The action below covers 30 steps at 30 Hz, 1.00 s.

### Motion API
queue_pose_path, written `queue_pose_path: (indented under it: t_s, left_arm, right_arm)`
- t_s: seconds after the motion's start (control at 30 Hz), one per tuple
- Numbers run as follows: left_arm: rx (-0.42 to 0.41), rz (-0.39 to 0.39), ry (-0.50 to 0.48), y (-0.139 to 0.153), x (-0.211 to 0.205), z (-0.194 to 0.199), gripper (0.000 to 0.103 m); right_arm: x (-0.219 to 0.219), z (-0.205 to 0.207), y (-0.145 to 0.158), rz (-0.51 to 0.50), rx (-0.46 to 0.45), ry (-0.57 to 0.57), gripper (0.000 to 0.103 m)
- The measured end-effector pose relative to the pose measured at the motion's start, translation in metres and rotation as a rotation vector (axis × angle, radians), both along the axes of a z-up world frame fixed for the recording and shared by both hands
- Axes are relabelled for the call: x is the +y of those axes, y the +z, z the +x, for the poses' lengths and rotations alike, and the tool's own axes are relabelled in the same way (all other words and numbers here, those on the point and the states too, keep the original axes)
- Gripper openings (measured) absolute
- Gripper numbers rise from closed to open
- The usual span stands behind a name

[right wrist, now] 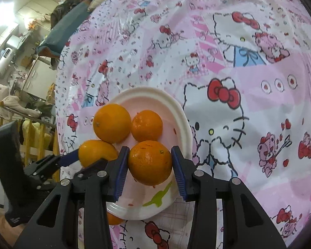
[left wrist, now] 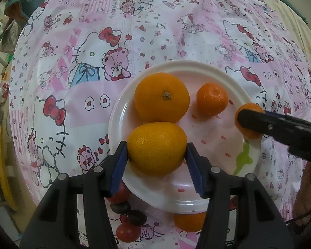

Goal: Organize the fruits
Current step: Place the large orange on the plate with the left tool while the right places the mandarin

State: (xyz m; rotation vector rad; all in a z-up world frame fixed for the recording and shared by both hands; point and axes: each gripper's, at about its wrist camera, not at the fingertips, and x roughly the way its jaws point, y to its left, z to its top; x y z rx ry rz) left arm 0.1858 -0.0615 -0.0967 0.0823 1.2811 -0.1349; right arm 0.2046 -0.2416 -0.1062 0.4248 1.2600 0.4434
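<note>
A white plate [left wrist: 159, 195] sits on the Hello Kitty cloth. On it lie a large orange [left wrist: 161, 97] and a small mandarin [left wrist: 211, 99]. My left gripper [left wrist: 157, 161] is shut on a yellow-orange fruit [left wrist: 157, 148] over the plate's near side. My right gripper [right wrist: 148, 169] is shut on a mandarin [right wrist: 150, 162] over the plate [right wrist: 176, 108]; it shows in the left wrist view [left wrist: 246, 122] at the plate's right rim. The right wrist view also shows the large orange [right wrist: 112, 122], the small mandarin [right wrist: 146, 125] and the left gripper's fruit [right wrist: 96, 152].
Off the plate, near me, lie red tomatoes [left wrist: 127, 232], dark plums [left wrist: 120, 207] and another mandarin [left wrist: 188, 221] on the patterned cloth [left wrist: 93, 62]. Room clutter and a chair lie beyond the table's left edge [right wrist: 20, 103].
</note>
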Motion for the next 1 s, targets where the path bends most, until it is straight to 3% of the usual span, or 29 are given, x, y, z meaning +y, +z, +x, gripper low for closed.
queue_pose_path:
  t_s: [0.6, 0.67, 0.73, 0.8, 0.9, 1.0]
  left_arm:
    - [0.000, 0.005, -0.011, -0.001, -0.001, -0.001, 0.057]
    - [0.002, 0.014, -0.011, -0.001, -0.001, -0.001, 0.063]
    - [-0.006, 0.003, -0.005, 0.001, 0.000, -0.002, 0.081]
    - [-0.024, -0.009, -0.005, 0.005, 0.001, -0.003, 0.083]
    - [-0.036, 0.003, -0.017, 0.008, 0.000, -0.005, 0.083]
    - [-0.047, 0.001, -0.012, 0.011, 0.003, -0.007, 0.083]
  right_arm:
    - [-0.006, -0.001, -0.006, 0.016, 0.027, -0.032, 0.046]
    - [-0.008, 0.000, -0.005, 0.022, 0.031, -0.041, 0.046]
    - [-0.010, 0.000, -0.005, 0.024, 0.035, -0.044, 0.046]
    - [-0.011, 0.001, -0.004, 0.027, 0.033, -0.049, 0.048]
    - [-0.015, 0.001, 0.000, 0.062, 0.021, -0.063, 0.061]
    - [-0.017, 0.001, 0.007, 0.054, -0.003, -0.073, 0.062]
